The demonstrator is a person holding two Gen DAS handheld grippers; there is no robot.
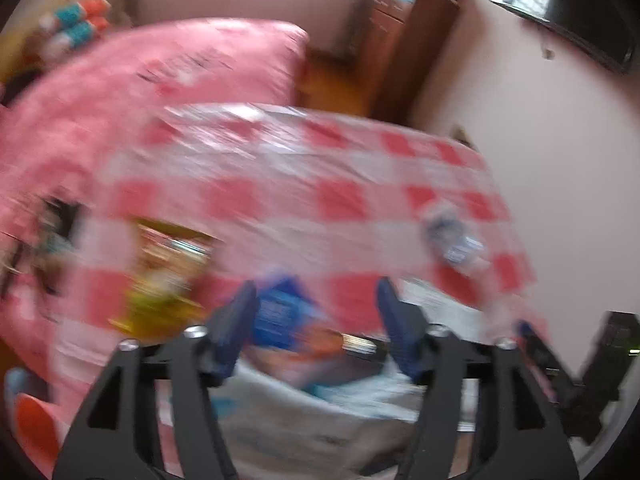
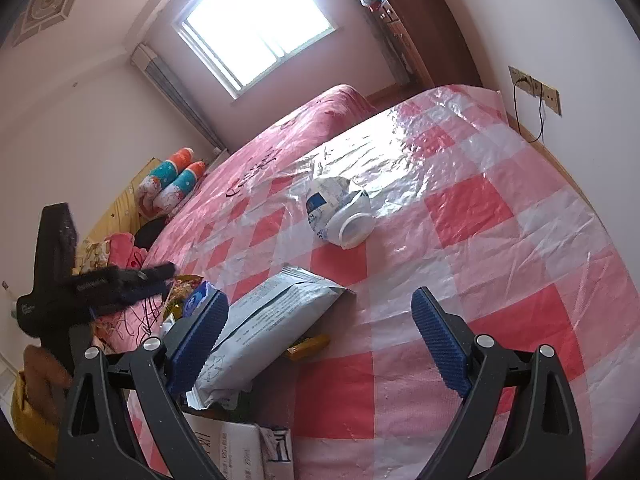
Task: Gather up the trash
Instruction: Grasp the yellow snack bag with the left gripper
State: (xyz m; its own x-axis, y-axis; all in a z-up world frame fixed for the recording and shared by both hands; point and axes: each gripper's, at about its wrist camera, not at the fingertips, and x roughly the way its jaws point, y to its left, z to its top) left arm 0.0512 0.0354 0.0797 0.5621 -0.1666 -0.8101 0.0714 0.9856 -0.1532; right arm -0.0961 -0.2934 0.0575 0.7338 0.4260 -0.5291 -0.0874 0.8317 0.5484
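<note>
grippers, left and right, both released; blue packet seemingly loose below left.

Bright window above a pink bed; wooden cabinet at right; checked plastic tablecloth in foreground.
</note>
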